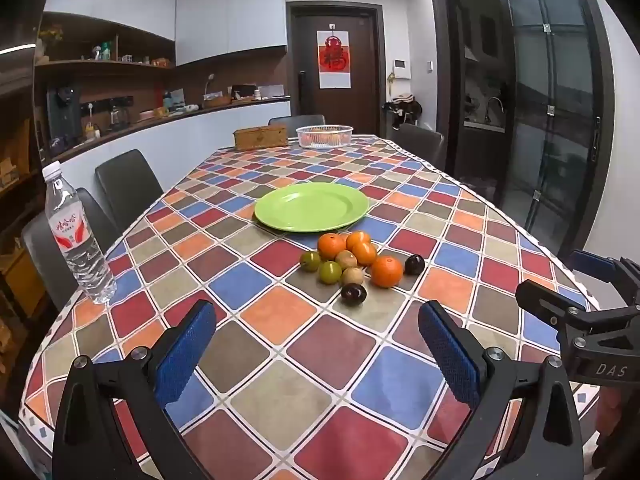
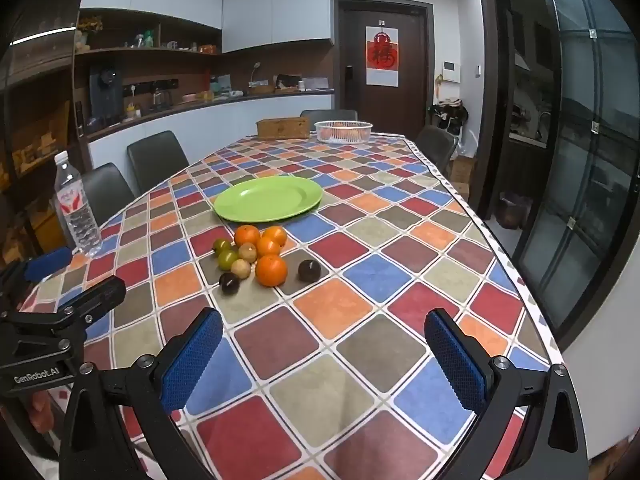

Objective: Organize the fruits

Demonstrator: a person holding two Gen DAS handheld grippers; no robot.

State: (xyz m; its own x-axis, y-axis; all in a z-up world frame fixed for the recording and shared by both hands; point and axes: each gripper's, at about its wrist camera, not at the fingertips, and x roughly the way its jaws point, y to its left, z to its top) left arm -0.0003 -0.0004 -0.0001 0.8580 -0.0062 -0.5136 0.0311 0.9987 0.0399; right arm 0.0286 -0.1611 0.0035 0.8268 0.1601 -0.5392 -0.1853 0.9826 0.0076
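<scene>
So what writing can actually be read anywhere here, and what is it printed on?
"DAS": on the black body of the right tongs, seen from the left camera.
"GenRobot.AI": on the black body of the left tongs, seen from the right camera.
Water bottle: red label, characters too blurred to read.
Red door poster: one large character, too blurred to read.

A water bottle (image 1: 76,240) stands at the checkered tablecloth's (image 1: 280,392) edge (upright), a wooden box (image 1: 261,137) far behind.

On the tabletop (image 1: 280,380) I count four oranges (image 1: 386,271), two green fruits (image 1: 329,272), two tan kiwis (image 1: 352,276), two dark plums (image 1: 353,294), one green plate (image 1: 311,207), one water bottle (image 1: 76,240) and one white basket (image 1: 324,136).
</scene>
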